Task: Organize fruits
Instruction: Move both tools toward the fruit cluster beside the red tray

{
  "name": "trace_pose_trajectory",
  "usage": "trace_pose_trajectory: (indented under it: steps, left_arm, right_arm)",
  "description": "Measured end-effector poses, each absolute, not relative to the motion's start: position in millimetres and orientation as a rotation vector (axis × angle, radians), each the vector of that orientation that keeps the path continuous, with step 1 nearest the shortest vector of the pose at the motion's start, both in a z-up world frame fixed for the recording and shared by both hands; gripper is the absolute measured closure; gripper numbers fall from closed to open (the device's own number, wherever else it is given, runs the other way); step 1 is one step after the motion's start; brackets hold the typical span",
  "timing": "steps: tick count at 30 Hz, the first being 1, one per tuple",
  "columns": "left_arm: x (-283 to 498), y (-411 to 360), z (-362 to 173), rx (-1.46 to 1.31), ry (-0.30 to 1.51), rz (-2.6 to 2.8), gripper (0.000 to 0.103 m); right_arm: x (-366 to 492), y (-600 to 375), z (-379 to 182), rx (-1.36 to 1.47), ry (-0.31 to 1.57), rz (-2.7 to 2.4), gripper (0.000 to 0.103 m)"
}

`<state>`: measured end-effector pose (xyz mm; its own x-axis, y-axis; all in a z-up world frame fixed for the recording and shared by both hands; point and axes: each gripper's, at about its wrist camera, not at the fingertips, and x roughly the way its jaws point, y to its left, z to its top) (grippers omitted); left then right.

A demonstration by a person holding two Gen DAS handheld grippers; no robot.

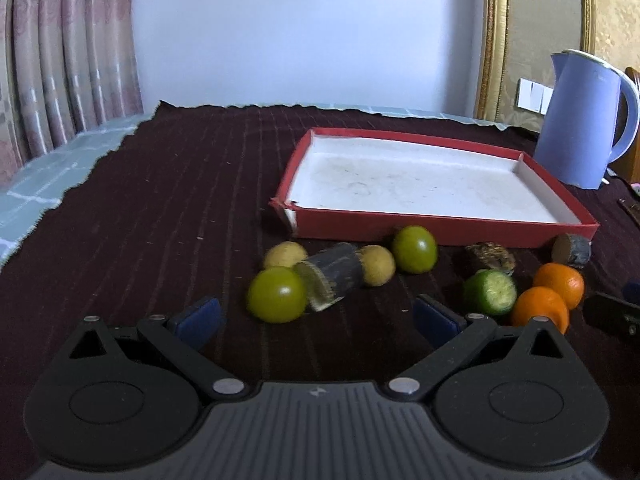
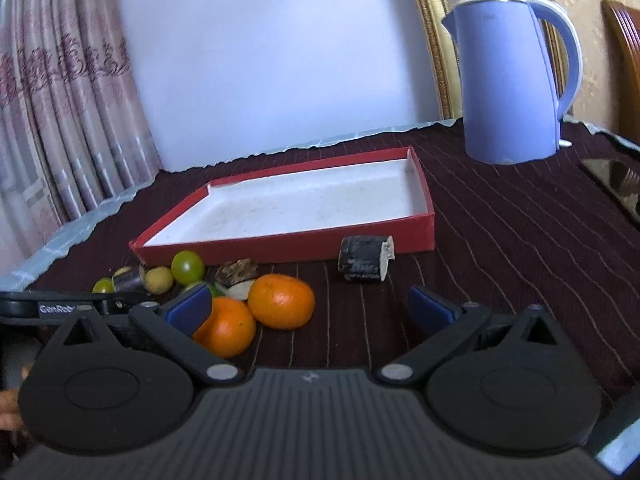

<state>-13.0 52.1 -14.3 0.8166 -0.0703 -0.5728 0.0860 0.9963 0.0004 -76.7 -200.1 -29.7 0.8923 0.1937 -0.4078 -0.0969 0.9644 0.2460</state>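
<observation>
1. dark maroon ribbed cloth (image 1: 180, 200) covers the table in the left wrist view. the left gripper (image 1: 316, 322) hangs low over it, jaws spread wide and holding nothing.
2. just ahead of its fingers lies a cluster: a near green fruit (image 1: 276, 295) touching a dark cylindrical chunk with a pale cut end (image 1: 334, 280), two small tan fruits (image 1: 285, 255) (image 1: 378, 265) beside that chunk, and a second green fruit (image 1: 414, 249) close to the box front.
3. to the right sit a cut green piece (image 1: 490, 292), a dark brown lump (image 1: 491, 257), two oranges (image 1: 542, 308) (image 1: 560, 282) touching each other, and another cut stub (image 1: 571, 250).
4. the red box with a white floor (image 1: 440, 226) stands behind all the fruit, with nothing in it; a lilac kettle (image 1: 580, 120) stands off its far right corner.
5. in the right wrist view the right gripper (image 2: 310, 310) is likewise wide open and grips nothing. its left pad (image 2: 190, 308) overlaps the nearer orange (image 2: 230, 326); the other orange (image 2: 281, 301) lies between the fingers.
6. a dark stub (image 2: 365, 258) rests just before the red box (image 2: 288, 246), and the left gripper's black body (image 2: 60, 307) shows at the left edge.
</observation>
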Motion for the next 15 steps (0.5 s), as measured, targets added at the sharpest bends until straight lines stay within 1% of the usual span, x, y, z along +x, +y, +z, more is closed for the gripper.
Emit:
trace_pose_trajectory:
  steps: [4,5,7,11,15]
  left_arm:
    - [-13.6,65.5,-12.8,0.028,0.605,-0.072,0.0]
    - [-13.4,68.8,-12.9,0.025,0.605,-0.07,0.0]
    - [-12.8,75.0,-12.8,0.026,0.607,-0.072,0.0]
    - [-14.1,81.3,-14.2,0.039,0.608,-0.075,0.0]
    - [-15.8,86.6,-16.7,0.056,0.601,-0.057,0.0]
  right_arm:
    - [-82.4,-185.9,-26.9,0.162,0.45,0.201,0.0]
    - [-83.5,-182.1,-25.4,0.149,0.452,0.207,0.002]
    - [-84.7,-176.7,-22.2,0.132,0.461,0.22,0.012]
    - [-86.2,-170.7,-21.6,0.093,0.476,0.24,0.012]
    - [-89.1,-174.0,-20.3,0.084,0.478,0.245,0.018]
